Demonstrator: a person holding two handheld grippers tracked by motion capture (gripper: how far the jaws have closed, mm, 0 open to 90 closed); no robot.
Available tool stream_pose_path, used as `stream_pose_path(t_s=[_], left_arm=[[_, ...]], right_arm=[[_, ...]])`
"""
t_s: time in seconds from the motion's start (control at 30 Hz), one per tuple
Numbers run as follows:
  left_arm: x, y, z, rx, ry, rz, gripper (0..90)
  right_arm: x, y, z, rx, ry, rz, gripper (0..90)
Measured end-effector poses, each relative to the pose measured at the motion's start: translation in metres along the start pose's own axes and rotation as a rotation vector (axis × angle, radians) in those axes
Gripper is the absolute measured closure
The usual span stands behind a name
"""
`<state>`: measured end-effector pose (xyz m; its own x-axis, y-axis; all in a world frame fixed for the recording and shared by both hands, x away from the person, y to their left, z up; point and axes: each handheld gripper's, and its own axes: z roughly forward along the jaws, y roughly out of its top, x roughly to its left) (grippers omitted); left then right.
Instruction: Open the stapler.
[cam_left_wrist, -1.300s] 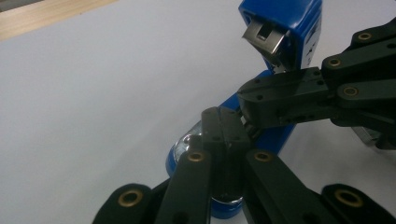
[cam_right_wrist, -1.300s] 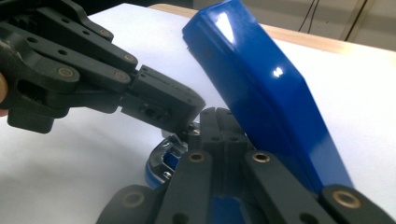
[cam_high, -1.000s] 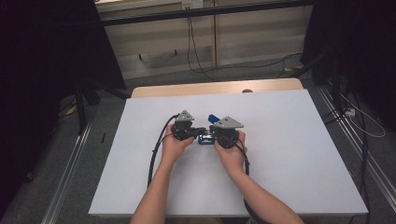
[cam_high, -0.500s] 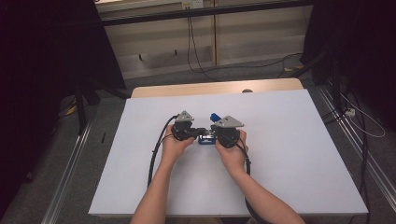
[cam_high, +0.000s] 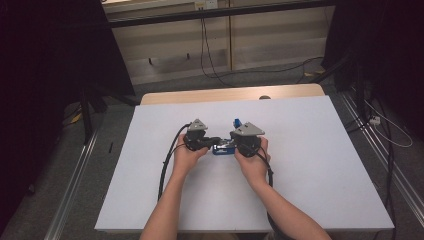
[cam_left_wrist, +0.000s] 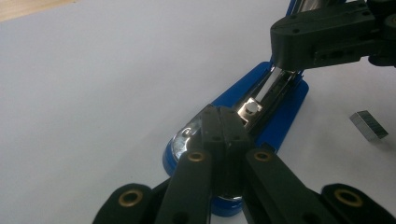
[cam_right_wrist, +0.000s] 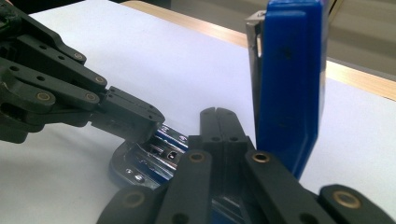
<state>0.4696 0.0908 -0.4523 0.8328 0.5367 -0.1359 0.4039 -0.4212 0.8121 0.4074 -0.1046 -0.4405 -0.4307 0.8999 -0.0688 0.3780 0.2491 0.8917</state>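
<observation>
Reaching in from the near edge of the white surface (cam_high: 310, 165), the person's two forearms are converging toward its middle, each hand wrapped around the body of a tool. The left tongs (cam_high: 212, 140) are pointing toward the right ones, and the right tongs (cam_high: 231, 145) are pointing back at them, so the tips are nearly meeting over a blue stapler (cam_high: 220, 148).

Both pairs of tongs are standing with their jaws pressed together, nothing between them. In the left gripper view the left tongs (cam_left_wrist: 222, 122) are resting their joined tips on the front of the stapler (cam_left_wrist: 280, 109), at the shiny metal plate of its base, while the right tongs are coming down onto the far end of the metal channel. In the right gripper view the right tongs (cam_right_wrist: 215, 122) are lying along the base beside the raised arm.

The stapler (cam_right_wrist: 289, 88) is lying near the centre of the surface, swung wide open: its blue base is sitting flat with the silver staple channel exposed, and its blue top arm is standing almost upright. A small strip of staples (cam_left_wrist: 369, 125) is lying on the surface just beside it.
</observation>
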Motion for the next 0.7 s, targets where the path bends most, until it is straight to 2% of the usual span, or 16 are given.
stream_pose_path(t_s=[0.17,0.3,0.4,0.53,0.67,0.7], left_arm=[[0.000,0.000,0.000,-0.002,0.001,0.001,90.0],[0.000,-0.001,0.000,-0.003,0.003,0.003,90.0],[0.000,0.000,0.000,-0.001,0.005,0.007,90.0],[-0.001,-0.001,0.000,-0.004,0.003,0.006,90.0],[-0.001,-0.001,0.000,-0.006,0.007,0.005,90.0],[-0.001,-0.001,0.000,-0.005,0.007,0.007,90.0]], right_arm=[[-0.004,0.000,-0.002,0.003,-0.013,-0.018,90.0],[-0.007,0.000,-0.005,0.005,-0.006,-0.008,90.0],[-0.006,-0.001,-0.006,0.006,-0.013,-0.030,90.0],[-0.006,-0.001,-0.007,0.006,-0.012,-0.027,90.0],[-0.007,-0.001,-0.010,0.012,-0.044,-0.064,90.0],[-0.009,-0.002,-0.010,0.013,-0.039,-0.052,90.0]])
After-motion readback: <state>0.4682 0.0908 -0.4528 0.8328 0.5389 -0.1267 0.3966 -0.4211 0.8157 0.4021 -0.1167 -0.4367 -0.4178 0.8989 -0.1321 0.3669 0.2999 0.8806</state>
